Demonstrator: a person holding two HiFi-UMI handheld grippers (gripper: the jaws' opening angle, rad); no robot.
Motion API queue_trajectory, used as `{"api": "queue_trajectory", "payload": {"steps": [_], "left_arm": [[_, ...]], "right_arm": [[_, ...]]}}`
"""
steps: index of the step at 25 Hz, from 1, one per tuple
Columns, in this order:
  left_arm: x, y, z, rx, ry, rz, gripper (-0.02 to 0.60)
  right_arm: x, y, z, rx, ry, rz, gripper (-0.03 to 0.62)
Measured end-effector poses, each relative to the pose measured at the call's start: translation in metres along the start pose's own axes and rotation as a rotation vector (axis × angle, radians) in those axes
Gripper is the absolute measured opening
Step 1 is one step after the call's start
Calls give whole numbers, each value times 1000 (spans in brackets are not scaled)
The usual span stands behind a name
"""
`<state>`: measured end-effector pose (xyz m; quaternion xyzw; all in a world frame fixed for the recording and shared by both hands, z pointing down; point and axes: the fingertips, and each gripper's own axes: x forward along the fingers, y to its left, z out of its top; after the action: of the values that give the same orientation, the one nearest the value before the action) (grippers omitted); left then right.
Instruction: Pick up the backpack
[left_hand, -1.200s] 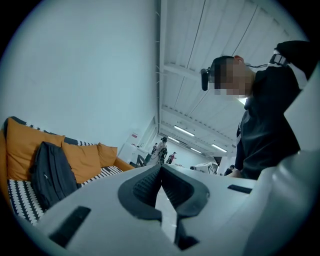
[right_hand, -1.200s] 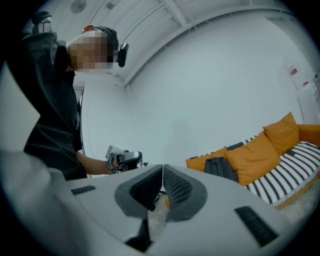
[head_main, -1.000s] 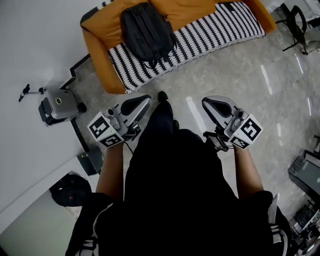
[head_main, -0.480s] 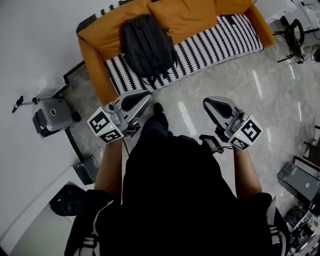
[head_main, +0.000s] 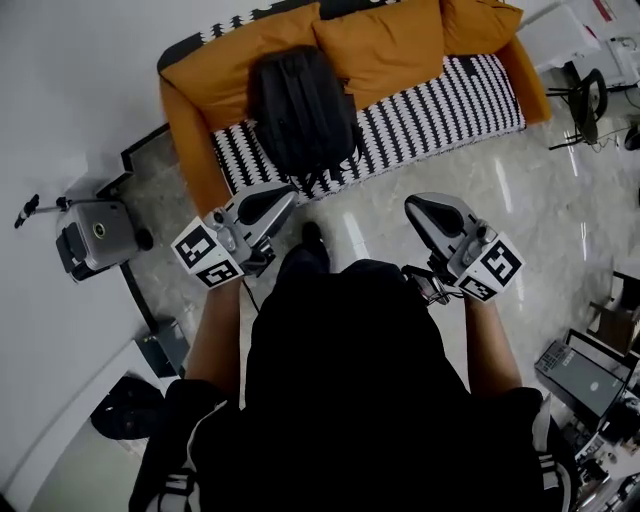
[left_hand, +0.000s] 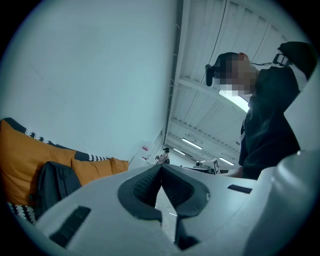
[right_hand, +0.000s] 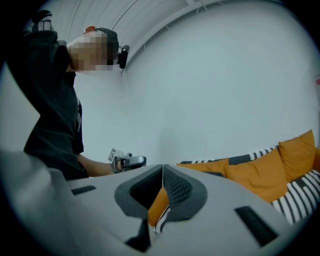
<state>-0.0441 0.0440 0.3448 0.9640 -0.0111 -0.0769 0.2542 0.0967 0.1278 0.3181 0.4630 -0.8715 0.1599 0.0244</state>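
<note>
Head view: left hand-held gripper (head_main: 283, 193), right hand-held gripper (head_main: 416, 206) clenched empty; backpack (head_main: 303, 110) at sofa (head_main: 188, 118) front edge.

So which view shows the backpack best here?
The head view: the whole backpack shows from above, lying on the sofa. The left gripper view catches only part of it at the lower left, partly hidden. The right gripper view shows sofa cushions, no backpack that I can make out.
</note>
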Motion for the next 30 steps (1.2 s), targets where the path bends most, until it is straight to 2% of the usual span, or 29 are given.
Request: {"api": "queue_trajectory", "payload": {"steps": [8, 18, 26, 30], "left_arm": [[-16, 27, 14, 13, -60, 64, 21], [-16, 51, 20, 19, -77, 164, 21], [7, 76, 32, 27, -105, 286, 21], [25, 88, 35, 40, -94, 338, 21]], "right_arm": [[29, -11, 8, -30, 37, 49, 26], [59, -45, 19, -36, 37, 145, 28], [89, -100, 30, -26, 48, 269, 28], [100, -129, 40, -24, 43, 324, 28]]}}
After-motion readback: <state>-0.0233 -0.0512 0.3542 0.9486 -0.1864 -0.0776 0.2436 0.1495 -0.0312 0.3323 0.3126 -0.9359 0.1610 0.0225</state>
